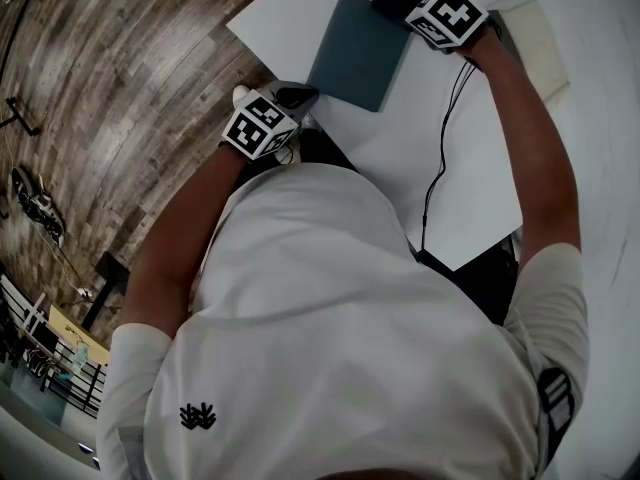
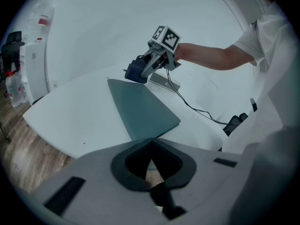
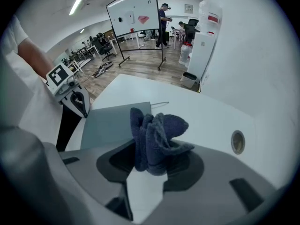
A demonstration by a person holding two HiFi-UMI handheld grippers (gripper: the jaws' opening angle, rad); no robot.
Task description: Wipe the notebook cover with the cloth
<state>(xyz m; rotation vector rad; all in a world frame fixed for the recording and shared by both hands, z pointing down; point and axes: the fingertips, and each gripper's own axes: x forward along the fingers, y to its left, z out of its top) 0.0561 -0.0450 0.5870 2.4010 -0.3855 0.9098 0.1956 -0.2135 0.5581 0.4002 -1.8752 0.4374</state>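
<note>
Inventory: one surface (image 1: 470, 183), one notebook (image 1: 357, 50), one cloth (image 3: 157, 137), one cable (image 1: 440, 148). Grippers: two units, the left gripper (image 1: 293, 97) and the right gripper (image 1: 410, 4). Background of the right gripper view: one whiteboard (image 3: 136, 11).

**SURFACE AND MATERIAL DATA**

Cloth (image 3: 157, 135), clamped between the right gripper (image 3: 151, 156) jaws: dark blue fabric, coarse nubby pile, matt.
Notebook cover (image 1: 357, 51), ahead of the left gripper (image 2: 151, 144): grey-green, smooth, matt.
Table (image 1: 470, 168), beneath both grippers: white, smooth, low sheen.
Both grippers: grey moulded plastic, matt.
Floor (image 1: 120, 98), left of the left gripper: wood-grain planks, streaked.
</note>
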